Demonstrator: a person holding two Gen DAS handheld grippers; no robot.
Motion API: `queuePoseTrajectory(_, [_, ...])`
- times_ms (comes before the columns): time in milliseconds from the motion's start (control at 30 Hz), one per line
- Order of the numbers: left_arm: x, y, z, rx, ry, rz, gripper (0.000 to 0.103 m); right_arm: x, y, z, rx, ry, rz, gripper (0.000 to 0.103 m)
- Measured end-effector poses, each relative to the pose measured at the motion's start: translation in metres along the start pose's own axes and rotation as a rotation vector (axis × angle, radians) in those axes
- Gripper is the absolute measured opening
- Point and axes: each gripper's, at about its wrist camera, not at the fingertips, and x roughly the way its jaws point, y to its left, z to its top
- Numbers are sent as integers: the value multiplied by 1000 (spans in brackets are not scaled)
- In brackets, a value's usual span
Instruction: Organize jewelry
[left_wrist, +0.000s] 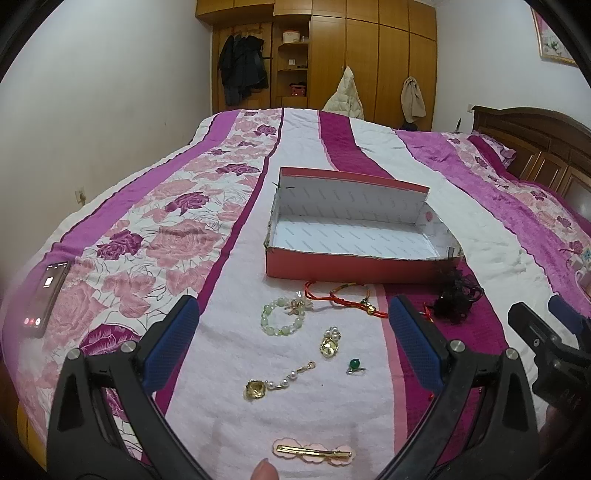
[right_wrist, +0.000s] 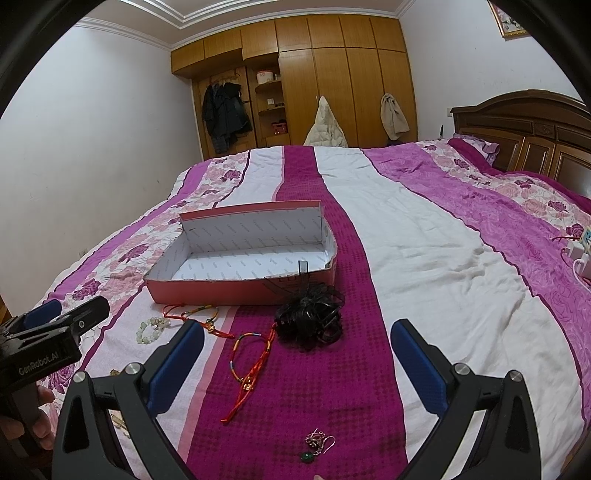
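Floral bedspread (left_wrist: 147, 236), open box (left_wrist: 354, 264), scattered jewelry (left_wrist: 283, 320)

The bedspread (left_wrist: 236, 347) runs in stripes of white, magenta and purple, with pink and plum roses on the band at left of frame. The box (left_wrist: 354, 267), at centre, is coral-red outside and white inside with faint grey diagonal print. Below it lie a pale green bead bracelet (left_wrist: 282, 317), red cords (left_wrist: 347, 297), a black hair tie (right_wrist: 308, 319) and a green-stoned ring (left_wrist: 355, 365). The gripper pads (left_wrist: 171, 347) are blue on black frames.
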Motion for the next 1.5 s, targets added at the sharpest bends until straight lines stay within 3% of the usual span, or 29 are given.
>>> queuePoseTrajectory(567, [38,10,5,-9,69,7,96,32,-7,11,6,51,-21,103])
queuePoseTrajectory(1133, [107,25,-14,-31,277,-23,95,99,-16,6,-11,200,-19,103])
queuePoseTrajectory(1500, [134,25,-27,-13,340,13,93,141,-19,0,-13,288,-13,99])
